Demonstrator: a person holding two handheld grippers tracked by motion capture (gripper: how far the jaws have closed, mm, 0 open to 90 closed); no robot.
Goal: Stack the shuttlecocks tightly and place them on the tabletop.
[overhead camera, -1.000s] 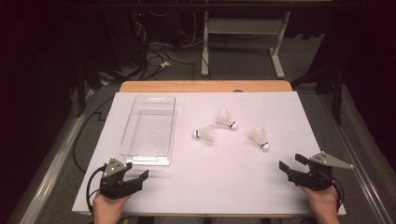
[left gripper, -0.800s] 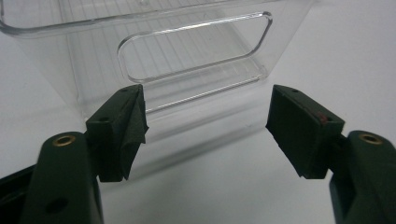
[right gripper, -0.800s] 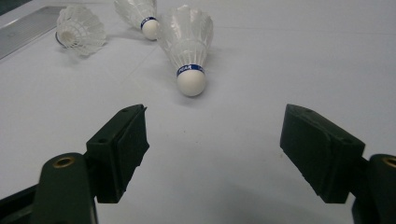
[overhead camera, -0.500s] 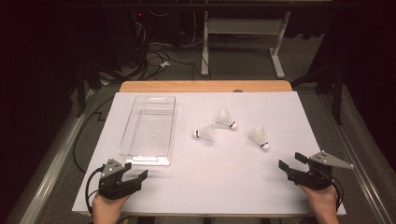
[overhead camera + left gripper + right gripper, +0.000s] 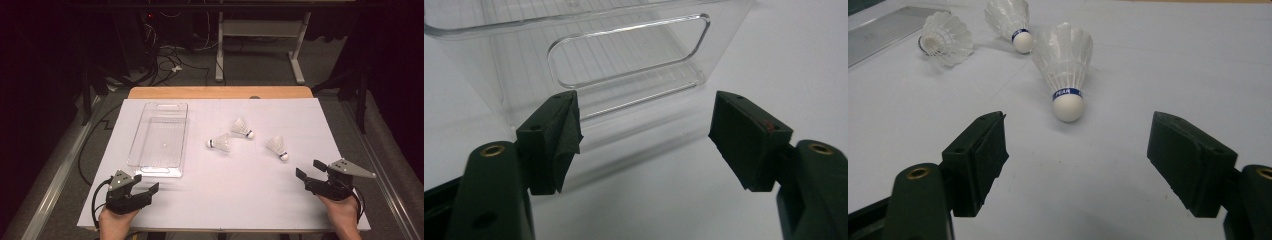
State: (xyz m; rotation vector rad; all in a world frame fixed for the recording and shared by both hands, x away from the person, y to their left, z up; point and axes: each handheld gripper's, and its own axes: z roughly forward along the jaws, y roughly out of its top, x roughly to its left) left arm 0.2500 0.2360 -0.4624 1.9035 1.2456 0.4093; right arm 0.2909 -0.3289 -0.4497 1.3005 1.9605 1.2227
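Three white shuttlecocks lie on the white table sheet right of centre: the left one (image 5: 220,144), the far one (image 5: 242,128) and the right one (image 5: 277,146). A clear plastic tray (image 5: 150,167) stands empty at the left. My left gripper (image 5: 146,182) rests open near the front left, just short of the tray's near end. In the left gripper view its jaws (image 5: 646,135) face the tray's handle cutout (image 5: 629,50). My right gripper (image 5: 308,169) is open at the front right. The nearest shuttlecock (image 5: 1065,65) lies just beyond its open jaws (image 5: 1078,155), cork towards me.
The white sheet (image 5: 240,200) covers a wooden table whose far edge (image 5: 220,92) shows. Behind it on the dark floor are cables (image 5: 165,60) and a white desk frame (image 5: 260,30). In the right gripper view the other two shuttlecocks (image 5: 945,39) (image 5: 1010,17) and the tray's edge (image 5: 888,27) lie farther off.
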